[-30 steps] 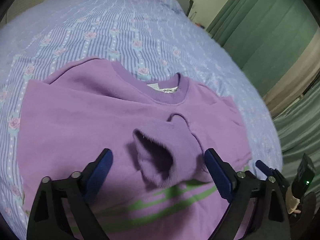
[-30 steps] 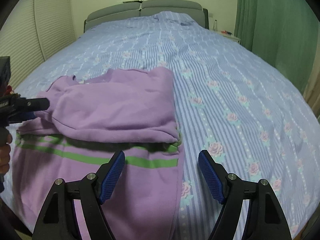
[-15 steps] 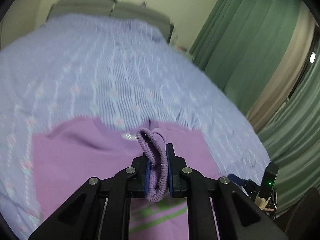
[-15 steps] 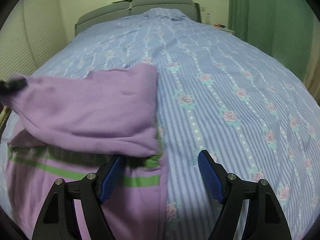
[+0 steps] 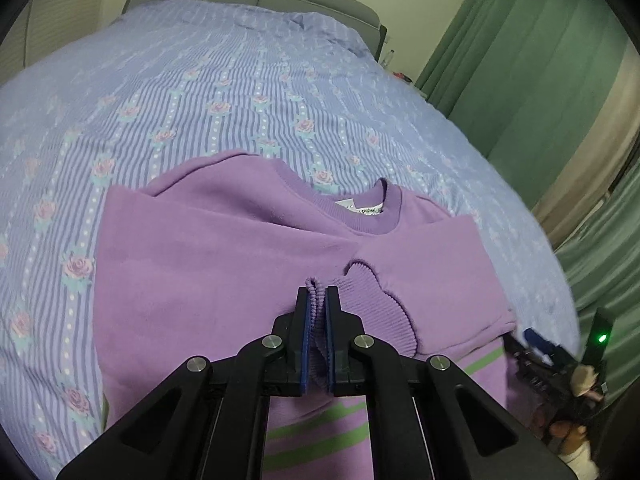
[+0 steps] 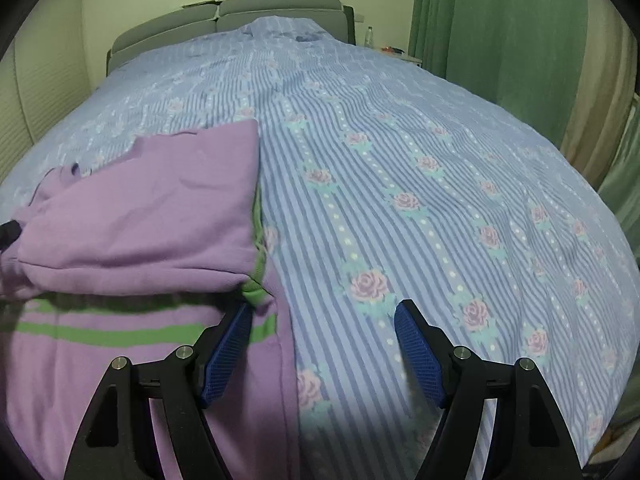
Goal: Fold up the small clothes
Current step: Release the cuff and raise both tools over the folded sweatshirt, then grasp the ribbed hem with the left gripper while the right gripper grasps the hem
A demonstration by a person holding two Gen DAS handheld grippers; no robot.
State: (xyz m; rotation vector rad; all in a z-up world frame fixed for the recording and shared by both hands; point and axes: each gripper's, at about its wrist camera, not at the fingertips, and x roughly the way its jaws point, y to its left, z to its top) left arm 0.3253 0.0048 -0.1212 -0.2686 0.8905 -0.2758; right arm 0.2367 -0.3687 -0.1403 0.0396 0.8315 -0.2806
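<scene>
A small purple sweatshirt (image 5: pixel 224 264) with green stripes lies on the bed, neck away from me. My left gripper (image 5: pixel 316 300) is shut on the ribbed cuff (image 5: pixel 372 304) of its sleeve, which lies folded across the chest. In the right wrist view the sweatshirt (image 6: pixel 132 216) fills the left side, its folded sleeve over the striped hem. My right gripper (image 6: pixel 324 320) is open and empty at the garment's right edge, its left finger (image 6: pixel 228 348) over the hem, its right finger over the sheet. The right gripper also shows in the left wrist view (image 5: pixel 540 344).
The bed (image 6: pixel 400 160) has a blue striped sheet with roses. A grey headboard (image 6: pixel 240 12) stands at the far end. Green curtains (image 6: pixel 500 40) hang to the right. A nightstand with a bottle (image 6: pixel 370 36) sits by the headboard.
My left gripper closed on the sleeve cuff, lifted it, then lowered it onto the chest. My right gripper moved slightly toward the garment's right edge and stayed open.
</scene>
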